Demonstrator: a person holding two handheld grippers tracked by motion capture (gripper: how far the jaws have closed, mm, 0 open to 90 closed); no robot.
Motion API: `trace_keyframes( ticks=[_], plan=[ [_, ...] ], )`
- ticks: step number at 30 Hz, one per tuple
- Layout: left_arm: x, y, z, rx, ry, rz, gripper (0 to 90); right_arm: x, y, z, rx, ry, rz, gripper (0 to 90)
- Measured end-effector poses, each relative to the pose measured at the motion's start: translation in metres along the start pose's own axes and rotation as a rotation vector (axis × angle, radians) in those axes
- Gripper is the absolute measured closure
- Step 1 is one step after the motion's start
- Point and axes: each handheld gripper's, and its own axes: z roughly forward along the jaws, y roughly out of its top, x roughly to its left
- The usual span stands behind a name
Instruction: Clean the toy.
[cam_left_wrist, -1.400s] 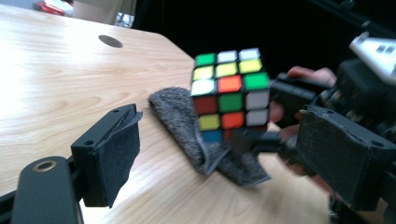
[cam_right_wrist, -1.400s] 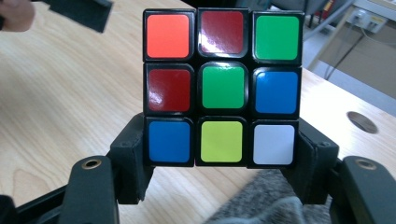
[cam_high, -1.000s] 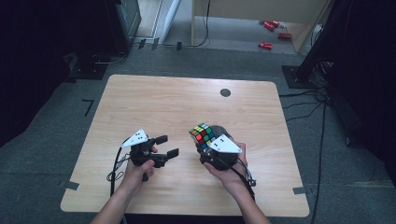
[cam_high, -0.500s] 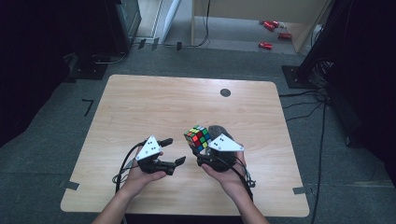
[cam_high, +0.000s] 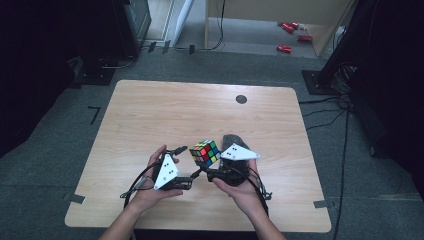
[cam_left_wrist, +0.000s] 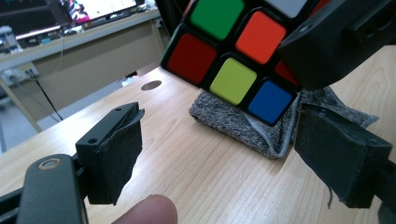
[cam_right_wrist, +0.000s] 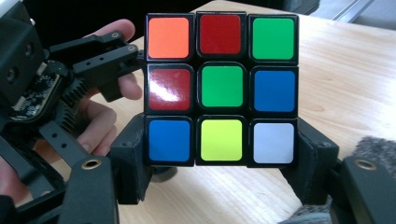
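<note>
Right claw (cam_right_wrist: 219, 177) gripping cube (cam_right_wrist: 222, 88) above table (cam_high: 150, 115), left claw (cam_left_wrist: 219, 154) gaping empty, just beside.

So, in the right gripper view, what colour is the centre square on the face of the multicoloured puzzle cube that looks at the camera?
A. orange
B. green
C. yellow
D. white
B: on the multicoloured puzzle cube, clamped at its bottom row between the jaws of the right gripper, the middle square of the facing side is green.
</note>
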Motion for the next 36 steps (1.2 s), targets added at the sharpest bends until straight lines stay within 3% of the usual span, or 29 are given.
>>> trace_keyframes(
  ticks=[4,11,17,21,24,29,36],
  plan=[
    [-0.005,0.000,0.001,-0.015,0.022,0.058,16.4,0.002,-0.001,0.003,0.019,0.018,0.000,34.5],
    [-0.008,-0.002,0.001,-0.031,0.032,0.091,16.9,0.006,-0.004,0.008,0.050,0.058,0.014,34.4],
    [-0.011,-0.004,0.000,-0.043,0.036,0.120,27.6,0.003,-0.005,0.010,0.068,0.083,0.052,34.4],
    [-0.012,-0.005,0.001,-0.034,0.028,0.128,27.3,0.004,-0.005,0.012,0.091,0.120,0.069,34.4],
    [-0.013,-0.005,0.000,-0.032,0.037,0.151,30.7,0.003,-0.006,0.013,0.095,0.122,0.080,34.3],
    [-0.013,-0.004,0.000,-0.032,0.024,0.119,32.6,-0.001,-0.006,0.012,0.077,0.145,0.097,33.0],
    [-0.005,-0.006,-0.002,0.002,0.041,0.069,32.9,-0.010,-0.002,0.005,0.057,0.153,0.137,26.2]
  ],
)
